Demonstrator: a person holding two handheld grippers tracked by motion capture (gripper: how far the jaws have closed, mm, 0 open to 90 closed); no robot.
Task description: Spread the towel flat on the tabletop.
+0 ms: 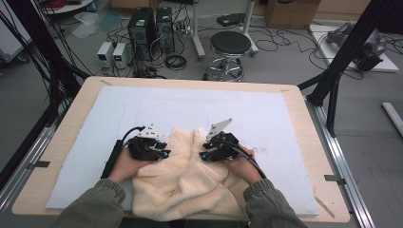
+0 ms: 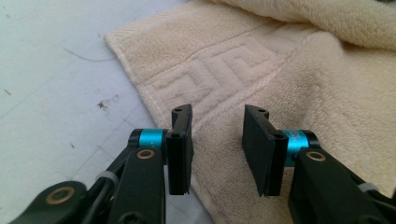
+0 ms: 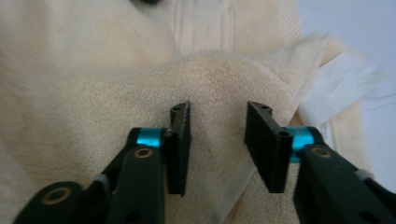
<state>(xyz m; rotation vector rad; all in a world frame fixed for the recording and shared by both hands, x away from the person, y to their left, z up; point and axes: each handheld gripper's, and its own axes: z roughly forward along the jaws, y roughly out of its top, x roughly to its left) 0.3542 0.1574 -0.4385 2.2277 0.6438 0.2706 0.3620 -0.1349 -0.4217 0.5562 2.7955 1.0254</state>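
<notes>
A cream towel (image 1: 180, 185) lies crumpled on the pale blue mat (image 1: 142, 109), near the table's front edge. My left gripper (image 1: 164, 151) sits at the towel's left side. In the left gripper view the left gripper (image 2: 217, 140) stands open over a flat towel corner (image 2: 219, 70) with a woven key-pattern border, and nothing is between the pads. My right gripper (image 1: 204, 153) is at the towel's upper right. In the right gripper view the right gripper (image 3: 218, 140) is open above a raised fold of towel (image 3: 116, 102), beside a white label (image 3: 336, 84).
The wooden table (image 1: 76, 109) borders the mat on all sides. Beyond the far edge stand a black stool (image 1: 230, 45), computer towers (image 1: 142, 28) and loose cables on the floor. A black frame post (image 1: 347, 52) rises at the right.
</notes>
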